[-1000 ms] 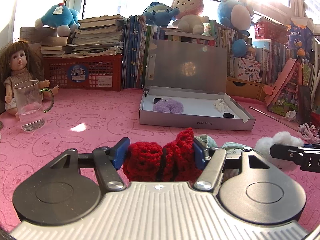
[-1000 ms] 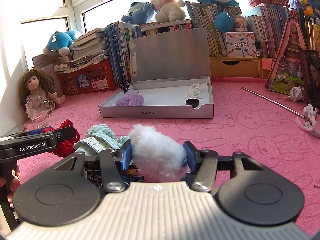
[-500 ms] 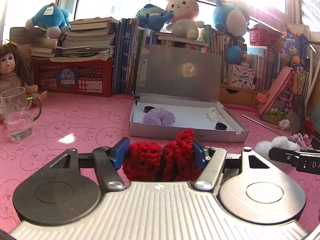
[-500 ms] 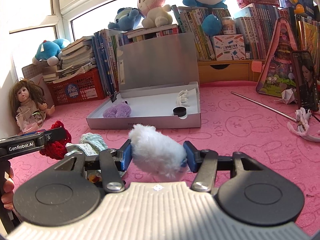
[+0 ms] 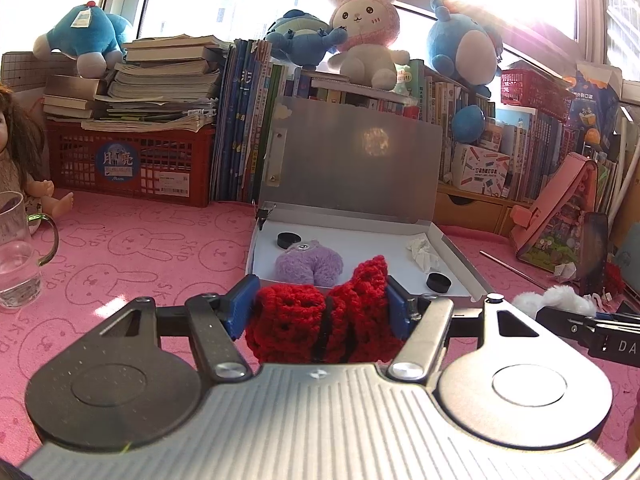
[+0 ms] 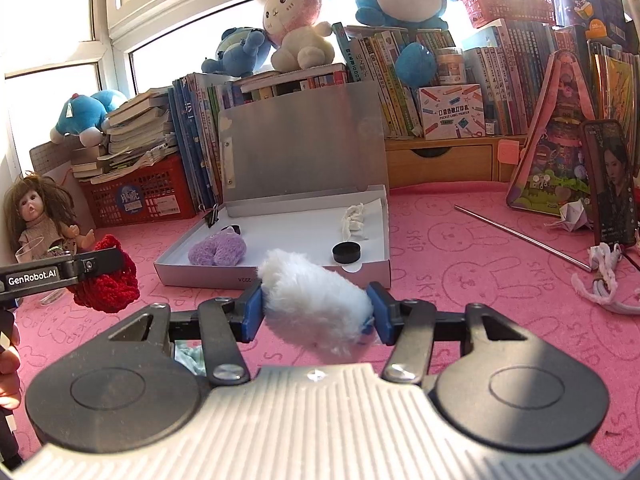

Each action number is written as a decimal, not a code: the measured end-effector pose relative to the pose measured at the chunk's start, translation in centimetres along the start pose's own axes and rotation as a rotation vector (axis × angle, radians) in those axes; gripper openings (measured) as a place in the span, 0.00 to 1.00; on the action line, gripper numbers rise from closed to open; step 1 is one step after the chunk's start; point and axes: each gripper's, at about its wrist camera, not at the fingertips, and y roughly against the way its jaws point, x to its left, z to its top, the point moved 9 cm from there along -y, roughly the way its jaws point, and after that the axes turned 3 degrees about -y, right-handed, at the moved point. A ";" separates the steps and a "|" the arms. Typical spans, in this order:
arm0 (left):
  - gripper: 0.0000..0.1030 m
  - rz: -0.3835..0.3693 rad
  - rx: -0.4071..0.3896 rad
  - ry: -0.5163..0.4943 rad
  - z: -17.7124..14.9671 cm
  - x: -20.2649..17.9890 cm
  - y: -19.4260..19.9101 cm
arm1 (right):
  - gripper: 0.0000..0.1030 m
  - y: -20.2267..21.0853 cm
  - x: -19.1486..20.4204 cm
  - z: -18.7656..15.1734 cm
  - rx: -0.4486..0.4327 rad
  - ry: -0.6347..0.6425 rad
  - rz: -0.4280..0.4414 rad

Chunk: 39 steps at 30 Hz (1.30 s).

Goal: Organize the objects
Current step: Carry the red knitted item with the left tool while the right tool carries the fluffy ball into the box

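- I am holding a red knit piece (image 5: 320, 324) in the left gripper (image 5: 320, 312); its blue fingers (image 5: 240, 306) are standing about half open and pressing the yarn on both sides.
- I am gripping a white fluffy piece (image 6: 316, 300) in the right gripper (image 6: 316, 308), its fingers (image 6: 252, 312) set a little narrower and sinking into the fur.
- From the right wrist view, I am seeing the left gripper (image 6: 100, 262) at the left edge with the red piece (image 6: 106, 280) hanging clear above the pink worktop (image 6: 460, 280).
- From the left wrist view, the white piece (image 5: 548, 300) and the right gripper are showing at the right edge.
- An open grey box (image 6: 376, 240) is lying just ahead of both grippers, its lid standing upright against the books (image 6: 380, 72).
- Inside the box I am seeing a purple plush (image 6: 216, 250), a black cap (image 6: 346, 252) near the front wall, and a small white crumpled bit (image 6: 354, 220) toward the right wall.
- A doll (image 6: 40, 216) is sitting at the far left, with a glass mug (image 5: 18, 256) beside it.
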 end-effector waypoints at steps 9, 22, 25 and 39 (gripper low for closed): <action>0.68 -0.016 0.009 -0.015 1.6 -0.5 -3.5 | 0.56 -3.0 -1.7 2.4 0.001 -0.065 -0.014; 0.68 -0.024 0.036 -0.006 2.8 -1.1 -9.3 | 0.56 -7.6 -3.1 4.2 0.021 -0.112 -0.043; 0.68 -0.031 0.056 0.006 2.7 -1.4 -10.9 | 0.56 -8.8 -2.8 4.3 0.027 -0.100 -0.048; 0.68 0.002 0.101 0.011 3.0 -0.2 -16.9 | 0.56 -13.8 -2.2 6.6 0.029 -0.033 -0.101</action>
